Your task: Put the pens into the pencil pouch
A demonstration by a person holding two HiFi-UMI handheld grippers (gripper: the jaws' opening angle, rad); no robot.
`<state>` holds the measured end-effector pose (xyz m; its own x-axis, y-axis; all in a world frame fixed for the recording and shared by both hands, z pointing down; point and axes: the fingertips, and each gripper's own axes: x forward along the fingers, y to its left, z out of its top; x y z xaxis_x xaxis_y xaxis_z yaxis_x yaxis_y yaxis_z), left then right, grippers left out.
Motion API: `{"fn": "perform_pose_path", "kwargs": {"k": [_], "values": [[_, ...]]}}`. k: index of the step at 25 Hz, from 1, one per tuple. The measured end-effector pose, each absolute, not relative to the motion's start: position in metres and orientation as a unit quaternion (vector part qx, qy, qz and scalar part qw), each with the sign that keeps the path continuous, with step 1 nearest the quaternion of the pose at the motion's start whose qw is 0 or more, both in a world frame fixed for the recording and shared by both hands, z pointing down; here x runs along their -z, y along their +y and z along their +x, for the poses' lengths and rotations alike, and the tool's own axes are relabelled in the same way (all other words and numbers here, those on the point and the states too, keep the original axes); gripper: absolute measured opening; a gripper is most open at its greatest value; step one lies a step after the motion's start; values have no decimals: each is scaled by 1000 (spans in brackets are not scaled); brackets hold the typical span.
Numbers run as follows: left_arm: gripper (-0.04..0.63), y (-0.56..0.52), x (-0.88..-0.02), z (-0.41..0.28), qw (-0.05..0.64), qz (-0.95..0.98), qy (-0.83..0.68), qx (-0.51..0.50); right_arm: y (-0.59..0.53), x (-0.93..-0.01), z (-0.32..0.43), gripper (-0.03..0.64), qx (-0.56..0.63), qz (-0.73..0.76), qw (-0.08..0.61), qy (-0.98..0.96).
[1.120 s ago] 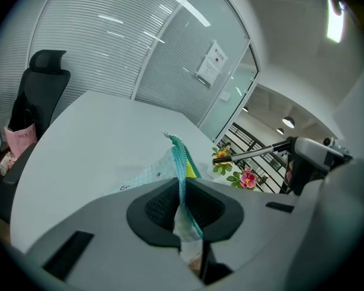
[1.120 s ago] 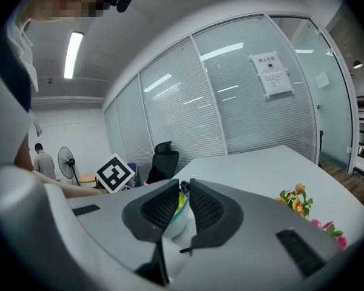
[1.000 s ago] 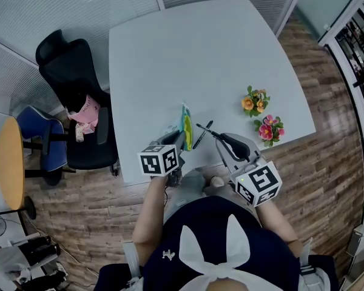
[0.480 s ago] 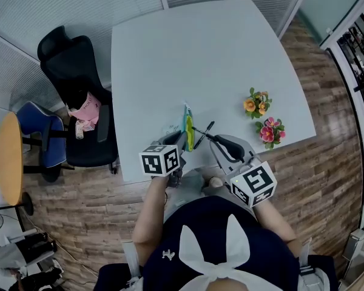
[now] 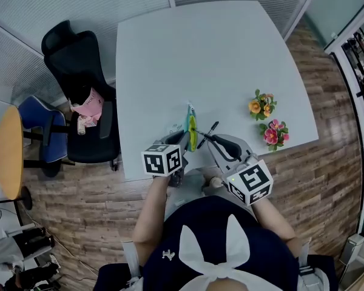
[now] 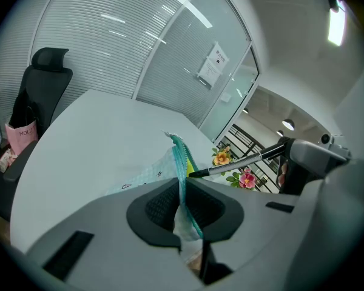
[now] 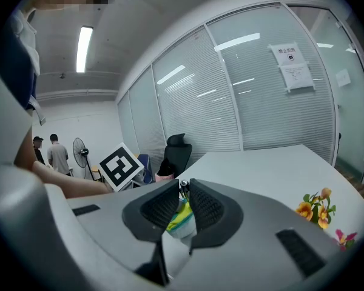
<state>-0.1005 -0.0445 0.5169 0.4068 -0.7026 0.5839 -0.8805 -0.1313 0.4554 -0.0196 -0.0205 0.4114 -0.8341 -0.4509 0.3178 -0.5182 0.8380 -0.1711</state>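
The pencil pouch, teal and yellow-green, stands on edge near the table's front. My left gripper is shut on its near end, and the fabric rises between the pads. My right gripper is shut on a black pen, held almost level. The pen's tip sits right beside the pouch's upper edge. In the right gripper view the pen's end shows between the jaws, with the pouch just past them. A second black pen lies slantwise on the table next to the pouch.
Two small flower bunches stand at the table's right. A black office chair with a pink bag is off the left edge, with a blue chair and a round wooden table beyond. People stand far off in the right gripper view.
My right gripper has carried the pen leftward, bringing its tip up to the pouch. The left gripper and the pouch have kept still.
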Motion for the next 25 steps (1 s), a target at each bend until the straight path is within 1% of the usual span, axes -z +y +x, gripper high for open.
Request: {"fn": "perform_pose_path", "kwargs": {"k": [25], "values": [[46, -48, -518, -105, 401, 760, -500, -108, -47, -438, -65, 61, -106, 242, 194, -945]]}}
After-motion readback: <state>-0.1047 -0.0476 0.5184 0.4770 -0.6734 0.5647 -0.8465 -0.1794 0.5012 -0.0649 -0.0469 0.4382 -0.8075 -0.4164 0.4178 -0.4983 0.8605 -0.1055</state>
